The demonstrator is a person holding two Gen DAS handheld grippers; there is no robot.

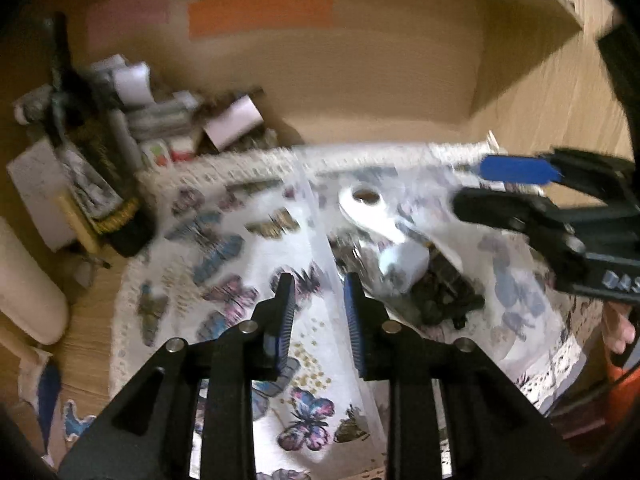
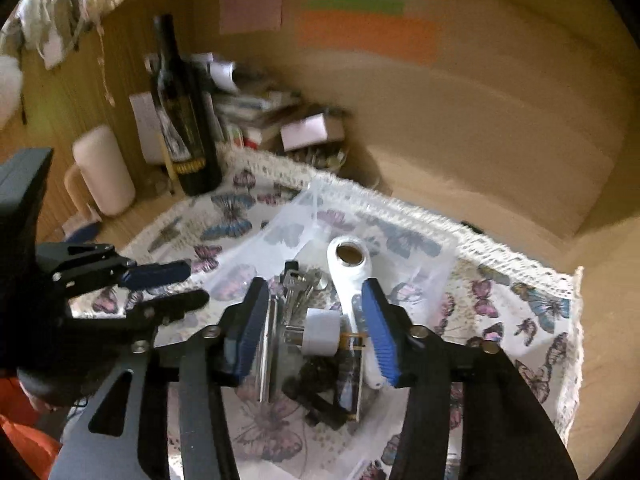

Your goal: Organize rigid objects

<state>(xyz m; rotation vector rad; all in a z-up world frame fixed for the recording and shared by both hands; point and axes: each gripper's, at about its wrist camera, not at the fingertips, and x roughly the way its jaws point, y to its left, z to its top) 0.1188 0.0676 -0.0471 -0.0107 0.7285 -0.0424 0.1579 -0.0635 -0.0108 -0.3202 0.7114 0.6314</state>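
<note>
A clear plastic bag (image 2: 416, 264) lies on a butterfly-print cloth (image 2: 532, 312) and holds several rigid objects: a white handled tool with a round hole (image 2: 349, 264), a white plug adapter (image 2: 322, 336), metal keys (image 2: 300, 288) and dark parts (image 2: 320, 396). My right gripper (image 2: 316, 316) is open, with its fingers on either side of the pile above the bag. My left gripper (image 1: 318, 304) is open over the bag's left edge (image 1: 320, 240); it also shows in the right wrist view (image 2: 188, 284). The white tool (image 1: 368, 208) and adapter (image 1: 404, 264) show in the left wrist view. The right gripper (image 1: 468, 184) enters there from the right.
A dark wine bottle (image 2: 180, 120) stands at the back left beside a cream mug (image 2: 104, 172). A pile of boxes and papers (image 2: 272, 120) sits behind the cloth. Coloured sticky notes (image 2: 368, 32) hang on the wooden back wall.
</note>
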